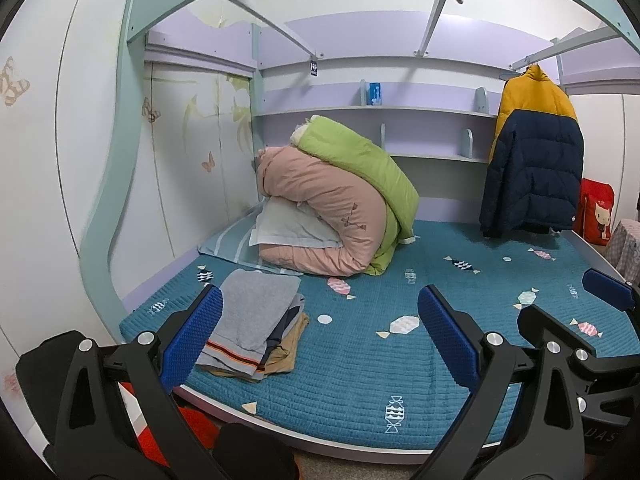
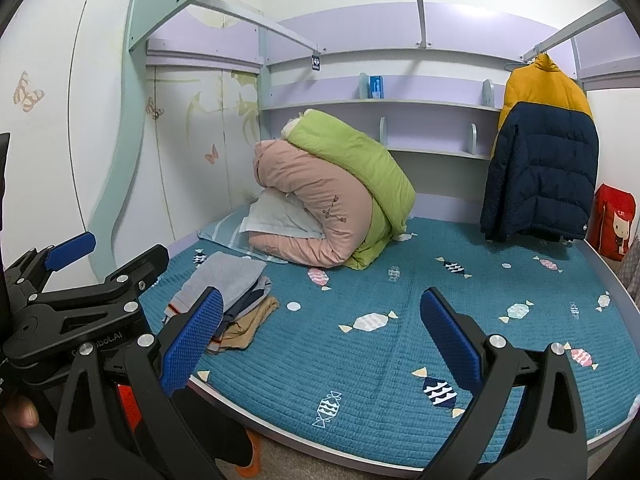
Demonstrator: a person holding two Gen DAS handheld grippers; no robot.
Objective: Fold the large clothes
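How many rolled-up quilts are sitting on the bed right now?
2. The pink quilt lies at the head of the bed over a pillow; the green quilt is draped over the pink one's back. Others may be hidden behind them.

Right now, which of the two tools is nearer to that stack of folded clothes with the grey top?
Left. The left tool hangs open at the bed's edge with the stack of folded clothes with the grey top just beyond its left finger. The right tool, also open, sits further right, the stack off to its left.
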